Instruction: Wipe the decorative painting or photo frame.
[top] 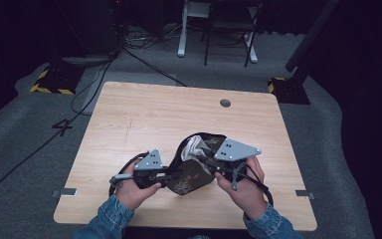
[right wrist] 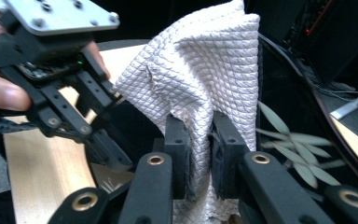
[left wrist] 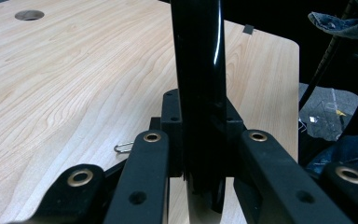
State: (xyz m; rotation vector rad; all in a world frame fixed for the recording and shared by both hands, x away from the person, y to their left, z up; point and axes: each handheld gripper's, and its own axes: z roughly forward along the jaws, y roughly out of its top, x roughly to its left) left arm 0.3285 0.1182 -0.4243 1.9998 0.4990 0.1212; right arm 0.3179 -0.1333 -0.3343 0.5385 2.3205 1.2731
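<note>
A black glossy dish (top: pixel 188 183) with a pale leaf pattern is held tilted above the table's near middle. My left gripper (top: pixel 171 175) is shut on its left rim; in the left gripper view the dish (left wrist: pixel 198 70) stands edge-on between the jaws of the left gripper (left wrist: pixel 200 135). A white quilted cloth (top: pixel 195 147) lies bunched inside the dish. My right gripper (right wrist: pixel 200 154) is shut on this cloth (right wrist: pixel 200 70), with the leaf-patterned dish (right wrist: pixel 284 135) behind and to the right. The left gripper (right wrist: pixel 107 154) also shows at the left of the right gripper view. In the high view the right gripper (top: pixel 205 162) reaches in from the right.
The wooden table (top: pixel 129 119) has a round cable hole (top: pixel 225 103) at its far side. A small metal clip (left wrist: pixel 123 147) lies on the wood near the left gripper. Cables (top: pixel 94 79), a chair and desk legs (top: pixel 229 35) stand on the grey floor beyond.
</note>
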